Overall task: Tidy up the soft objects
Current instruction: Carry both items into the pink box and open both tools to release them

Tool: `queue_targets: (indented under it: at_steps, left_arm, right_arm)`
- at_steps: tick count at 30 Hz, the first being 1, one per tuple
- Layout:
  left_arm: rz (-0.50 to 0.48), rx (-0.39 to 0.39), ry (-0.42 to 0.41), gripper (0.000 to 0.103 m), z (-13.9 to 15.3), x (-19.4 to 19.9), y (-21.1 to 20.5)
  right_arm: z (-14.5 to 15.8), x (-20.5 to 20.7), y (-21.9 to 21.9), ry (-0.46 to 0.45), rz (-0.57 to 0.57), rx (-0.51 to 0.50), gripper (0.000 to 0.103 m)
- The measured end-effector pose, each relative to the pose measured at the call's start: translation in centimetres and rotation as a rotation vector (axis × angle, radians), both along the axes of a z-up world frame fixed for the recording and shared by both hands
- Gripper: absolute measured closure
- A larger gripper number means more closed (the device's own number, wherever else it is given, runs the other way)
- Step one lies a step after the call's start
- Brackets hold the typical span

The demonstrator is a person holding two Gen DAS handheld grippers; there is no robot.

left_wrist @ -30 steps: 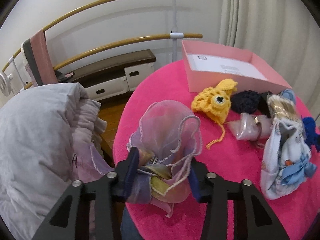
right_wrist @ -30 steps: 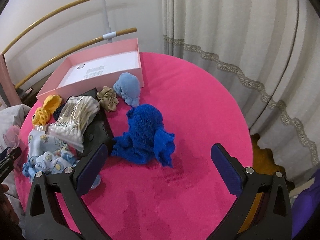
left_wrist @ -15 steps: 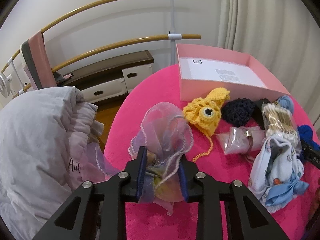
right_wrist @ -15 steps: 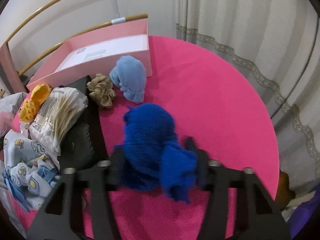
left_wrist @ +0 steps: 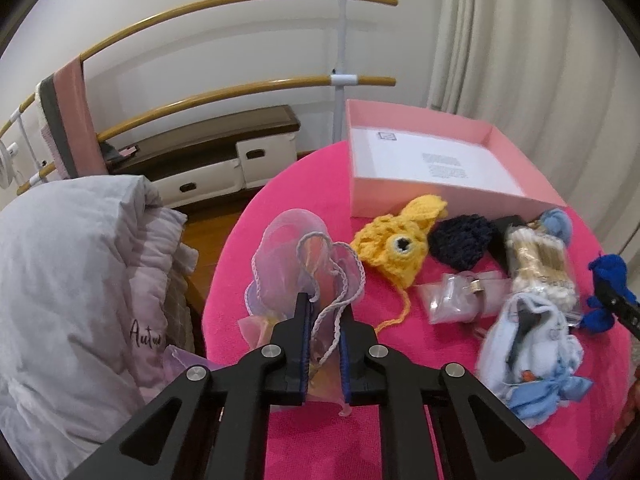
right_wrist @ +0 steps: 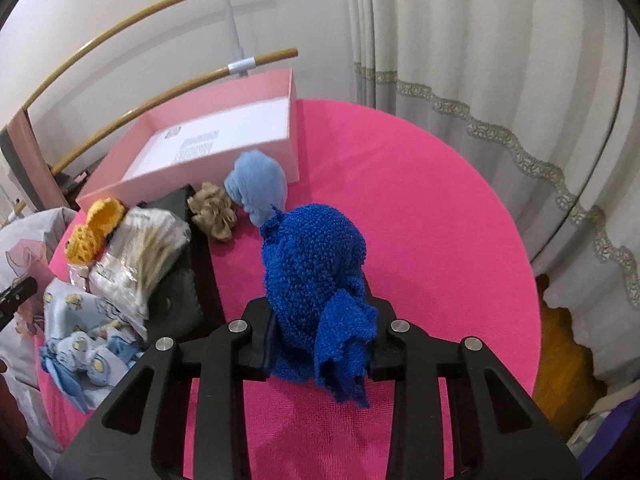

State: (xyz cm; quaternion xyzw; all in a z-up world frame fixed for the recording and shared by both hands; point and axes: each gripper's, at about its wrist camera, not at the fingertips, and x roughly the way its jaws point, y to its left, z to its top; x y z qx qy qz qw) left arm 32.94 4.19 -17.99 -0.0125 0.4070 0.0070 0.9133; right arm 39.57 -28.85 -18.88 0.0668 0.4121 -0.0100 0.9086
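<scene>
While both grippers are loaded, the pink box is what the coming move turns on.
Left wrist view, left gripper [left_wrist: 325, 322]: clamped tight on the sheer drawstring pouch [left_wrist: 298, 264], whose gathered neck and cord sit between the pads while its body billows ahead of the tips.
Left wrist view, pink box [left_wrist: 436, 200]: ahead and to the right, beyond the yellow crochet piece [left_wrist: 396, 242]; long side running across.
Right wrist view, right gripper [right_wrist: 320, 344]: jaws closing on the blue knit bundle [right_wrist: 316, 280], pads pressing its lower folds.
Right wrist view, box [right_wrist: 192, 176]: ahead and to the left, past the light blue cloth ball [right_wrist: 256, 184].
Nearer hand: cannot tell; the box looks reachable from both.
</scene>
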Motion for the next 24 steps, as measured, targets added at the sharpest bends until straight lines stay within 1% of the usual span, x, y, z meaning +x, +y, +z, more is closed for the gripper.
queue_targets:
  at_steps: [6,11,17,24]
  left_arm:
    - [-0.033,0.002,-0.044,0.095,2.4,-0.8,-1.0]
    - [-0.052,-0.005,-0.082,0.095,4.5,-0.9,-1.9]
    - [-0.073,-0.01,-0.113,0.095,6.6,-0.3,-2.6]
    - [-0.087,-0.014,-0.151,0.095,9.0,1.1,-3.1]
  right_arm:
    - [2.6,-0.2,0.8,-0.051,0.036,0.002,0.074]
    - [5.1,0.5,2.7,-0.093,0.104,-0.008,0.074]
    - [7.7,1.6,5.5,-0.137,0.191,0.0,0.074]
    - [10.1,2.9,7.3,-0.174,0.246,-0.003,0.074]
